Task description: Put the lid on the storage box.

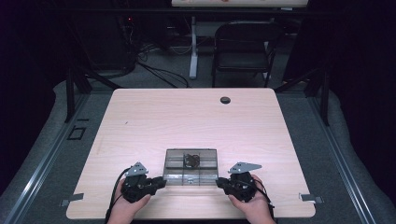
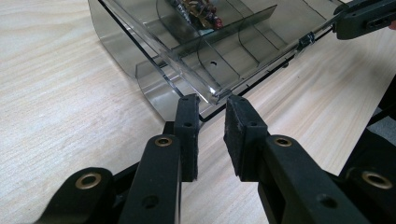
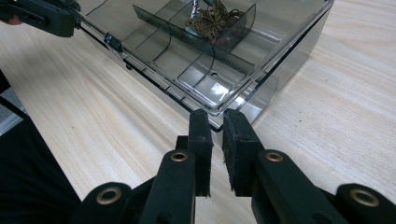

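Left tongs (image 2: 212, 114) – narrow gap, at lid (image 2: 261, 56) corner, no grip. Right tongs (image 3: 217, 126) – same, opposite corner. Box (image 1: 191, 166) on counter (image 1: 187, 116).

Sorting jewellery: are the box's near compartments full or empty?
Empty: bare floor shows in the near compartments; the trinkets lie in a far one.

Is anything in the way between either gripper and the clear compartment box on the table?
Nothing visible. The left gripper and right gripper each sit right at a near corner of the clear box, jaws slightly parted, only bare table around.
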`<state>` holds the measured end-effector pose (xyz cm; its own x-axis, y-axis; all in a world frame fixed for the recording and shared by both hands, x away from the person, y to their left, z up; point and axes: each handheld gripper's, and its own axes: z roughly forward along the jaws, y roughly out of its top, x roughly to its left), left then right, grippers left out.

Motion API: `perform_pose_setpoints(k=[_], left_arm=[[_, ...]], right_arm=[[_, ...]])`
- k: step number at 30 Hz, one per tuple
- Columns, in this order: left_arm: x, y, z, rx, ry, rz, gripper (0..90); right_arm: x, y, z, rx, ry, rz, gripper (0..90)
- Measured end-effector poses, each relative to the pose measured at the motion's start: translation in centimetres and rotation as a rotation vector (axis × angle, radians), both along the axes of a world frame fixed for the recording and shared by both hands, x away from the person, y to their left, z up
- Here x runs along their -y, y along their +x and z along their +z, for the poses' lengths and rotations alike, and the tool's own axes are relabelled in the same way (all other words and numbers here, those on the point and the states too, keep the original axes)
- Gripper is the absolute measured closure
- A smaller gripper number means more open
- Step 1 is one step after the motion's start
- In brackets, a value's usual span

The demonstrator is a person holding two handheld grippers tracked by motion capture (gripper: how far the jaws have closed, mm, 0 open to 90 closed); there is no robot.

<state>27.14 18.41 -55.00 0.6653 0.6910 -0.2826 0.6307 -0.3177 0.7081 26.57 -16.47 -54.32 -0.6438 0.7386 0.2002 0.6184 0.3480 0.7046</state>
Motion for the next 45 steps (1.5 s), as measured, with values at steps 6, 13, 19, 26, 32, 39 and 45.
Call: perform_pose_setpoints(k=[6,13,19,26,32,39,45], left_arm=[[0.11,0.0,-0.14,0.0,0.007,0.004,73.2],[0.15,-0.01,-0.23,-0.002,0.021,0.003,72.8],[0.1,0.02,-0.32,-0.007,0.025,0.007,72.2],[0.09,0.01,-0.41,-0.018,0.021,0.005,70.9],[0.12,-0.01,-0.49,-0.02,0.013,0.009,66.6],[0.04,0.06,-0.59,-0.028,0.006,0.011,59.5],[-0.03,0.07,-0.56,-0.024,-0.002,0.02,53.9]], right_arm=[[-0.15,-0.08,-0.09,0.004,-0.009,-0.003,80.9],[-0.21,-0.11,-0.16,0.003,-0.017,0.0,80.1],[-0.23,-0.13,-0.21,-0.001,-0.02,0.001,78.9],[-0.25,-0.13,-0.29,-0.006,-0.025,-0.001,77.4],[-0.2,-0.1,-0.33,-0.012,-0.022,-0.002,74.8],[-0.17,-0.09,-0.35,-0.004,-0.011,-0.003,65.8],[-0.11,-0.07,-0.35,-0.013,-0.003,-0.007,60.0]])
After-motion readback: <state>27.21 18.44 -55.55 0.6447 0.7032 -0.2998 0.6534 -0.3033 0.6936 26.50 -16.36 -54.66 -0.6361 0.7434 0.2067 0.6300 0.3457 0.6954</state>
